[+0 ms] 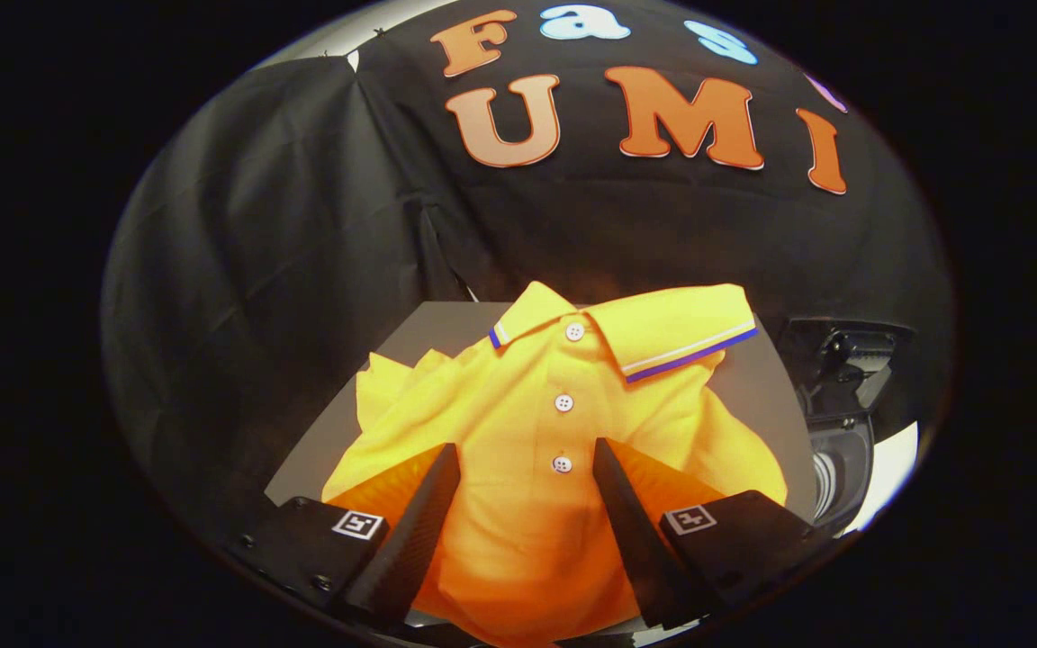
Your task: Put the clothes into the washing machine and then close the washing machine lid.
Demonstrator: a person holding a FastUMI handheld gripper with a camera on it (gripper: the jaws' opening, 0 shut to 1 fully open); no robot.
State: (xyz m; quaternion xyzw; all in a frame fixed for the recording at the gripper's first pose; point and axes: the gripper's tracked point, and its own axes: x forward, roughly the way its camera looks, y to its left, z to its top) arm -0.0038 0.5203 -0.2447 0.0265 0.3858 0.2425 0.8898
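Claw [526, 454] spread wide, fingers astride the yellow polo shirt [563, 423].

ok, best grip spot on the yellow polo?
Likely the button placket of the yellow polo, near the lowest button, coming from above. It lies crumpled and front-up on the grey table, and the placket already sits between the open fingers of the claw.

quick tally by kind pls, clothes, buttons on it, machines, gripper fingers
yellow polo shirt: 1, lying on the grey table, part of it between the open gripper fingers
white buttons: 3
washing machine: 1, beyond the shirt
gripper fingers: 2
total: 7
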